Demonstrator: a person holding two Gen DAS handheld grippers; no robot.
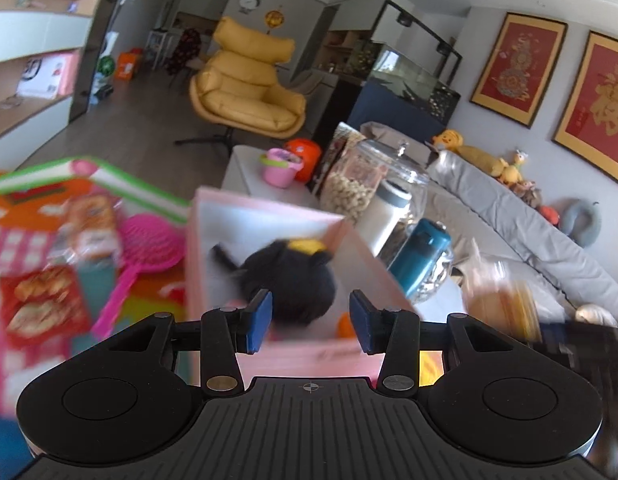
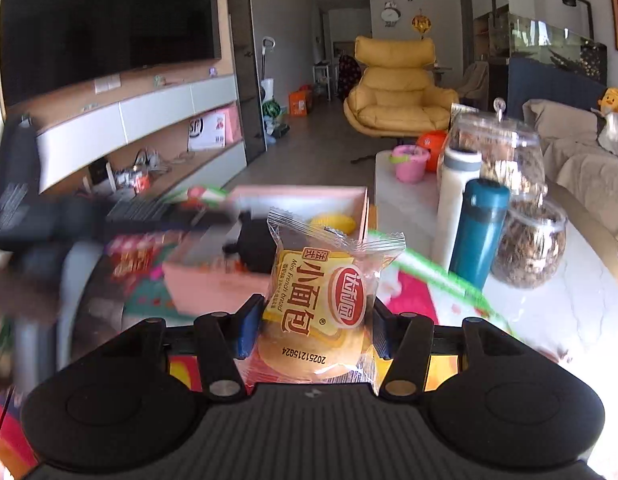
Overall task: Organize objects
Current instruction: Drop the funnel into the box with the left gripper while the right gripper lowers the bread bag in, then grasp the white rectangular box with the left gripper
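The wrapped mini French bread (image 2: pixel 315 312) sits pinched upright between the blue pads of the right gripper (image 2: pixel 313 330), its crimped top edge rising toward 12 o'clock and hiding part of the pink box (image 2: pixel 213 280) behind it. That box lies at 11 o'clock from the bread, open-topped, with a black plush toy (image 2: pixel 253 246) and a yellow piece (image 2: pixel 333 222) inside; its near wall stands just beyond the fingertips. At 2 o'clock a teal bottle (image 2: pixel 480 232), a white bottle (image 2: pixel 457 200) and two glass jars (image 2: pixel 529 240) crowd together, close to the bread's right side. A green-edged play mat (image 2: pixel 441 276) runs out at 3 o'clock over the pale table (image 2: pixel 549 312), where bare surface shows

In the left wrist view the left gripper (image 1: pixel 311 326) is spread wide and holds nothing, poised over the box's near rim with the black plush toy (image 1: pixel 293 280) straight ahead between the fingers. The box walls (image 1: pixel 269 212) frame it at 10 and 2 o'clock. A pink sieve (image 1: pixel 147 248) and snack packets (image 1: pixel 45 304) lie on the mat at 9 o'clock, blurred. The teal bottle (image 1: pixel 421 256) stands just outside the box's right wall at 2 o'clock
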